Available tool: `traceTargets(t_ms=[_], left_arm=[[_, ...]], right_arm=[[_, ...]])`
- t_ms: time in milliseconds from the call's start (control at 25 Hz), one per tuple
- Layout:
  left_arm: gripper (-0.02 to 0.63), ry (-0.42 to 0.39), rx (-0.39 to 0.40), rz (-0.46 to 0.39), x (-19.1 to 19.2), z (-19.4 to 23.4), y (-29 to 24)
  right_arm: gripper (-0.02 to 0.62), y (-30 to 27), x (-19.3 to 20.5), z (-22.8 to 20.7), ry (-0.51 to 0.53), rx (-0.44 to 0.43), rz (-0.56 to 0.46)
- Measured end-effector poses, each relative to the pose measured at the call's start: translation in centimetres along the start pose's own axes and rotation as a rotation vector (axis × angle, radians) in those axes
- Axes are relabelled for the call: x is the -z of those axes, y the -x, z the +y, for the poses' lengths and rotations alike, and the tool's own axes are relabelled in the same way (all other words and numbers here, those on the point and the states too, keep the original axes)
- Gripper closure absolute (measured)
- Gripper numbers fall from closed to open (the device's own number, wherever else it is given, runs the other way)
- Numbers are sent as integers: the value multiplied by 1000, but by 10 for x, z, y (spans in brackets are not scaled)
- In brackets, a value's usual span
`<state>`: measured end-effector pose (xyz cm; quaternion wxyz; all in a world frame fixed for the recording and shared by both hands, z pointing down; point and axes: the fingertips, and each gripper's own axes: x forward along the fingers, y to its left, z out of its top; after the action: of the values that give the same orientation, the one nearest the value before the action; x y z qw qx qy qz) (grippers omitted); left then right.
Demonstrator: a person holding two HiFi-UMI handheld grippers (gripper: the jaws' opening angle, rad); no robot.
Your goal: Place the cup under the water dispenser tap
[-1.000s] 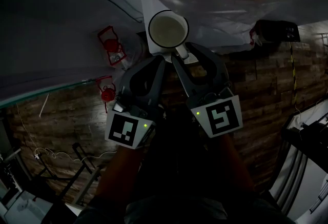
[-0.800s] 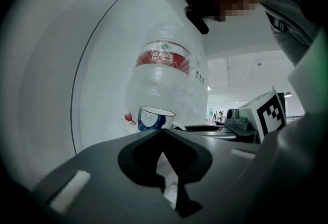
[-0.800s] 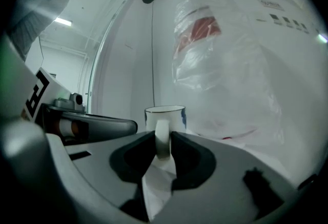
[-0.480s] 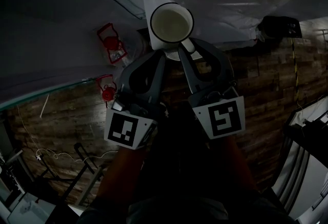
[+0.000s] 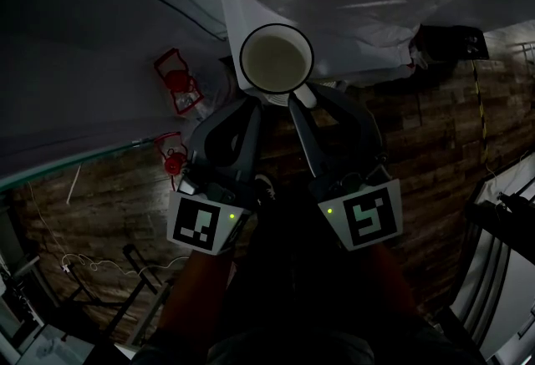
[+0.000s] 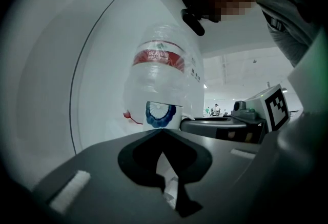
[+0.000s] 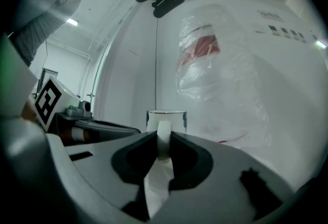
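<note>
The right gripper (image 7: 164, 142) has its two fingers closing on the handle of the single white cup (image 5: 276, 58). The pads are against the handle and the cup's body sits just beyond the tips. The left gripper (image 6: 163, 135) has its two fingers together with nothing between them, tips just short of the same cup. Behind the cup rises one clear water bottle (image 6: 160, 72) with a red label. Two red fittings (image 5: 175, 79) sit left of the left fingers.

White cup (image 5: 276, 58) w/ thin dark rim and a blue pattern on its side; inside looks empty. Stands upright, mouth up. Handle points twd the person, caught btwn the closing jaws of the right gripper (image 7: 164, 152).
</note>
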<state>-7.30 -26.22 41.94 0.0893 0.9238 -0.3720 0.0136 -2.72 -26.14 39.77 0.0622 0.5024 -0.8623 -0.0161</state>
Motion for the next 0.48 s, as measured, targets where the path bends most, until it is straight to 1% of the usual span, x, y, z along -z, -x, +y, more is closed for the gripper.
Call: traceTargets(t_ms=[240, 480], left_arm=[[598, -5, 7, 13, 11, -28, 9], [598, -14, 24, -1, 23, -51, 2]], right_arm=[[534, 42, -4, 7, 0, -7, -16], [534, 82, 7, -5, 12, 7, -24]])
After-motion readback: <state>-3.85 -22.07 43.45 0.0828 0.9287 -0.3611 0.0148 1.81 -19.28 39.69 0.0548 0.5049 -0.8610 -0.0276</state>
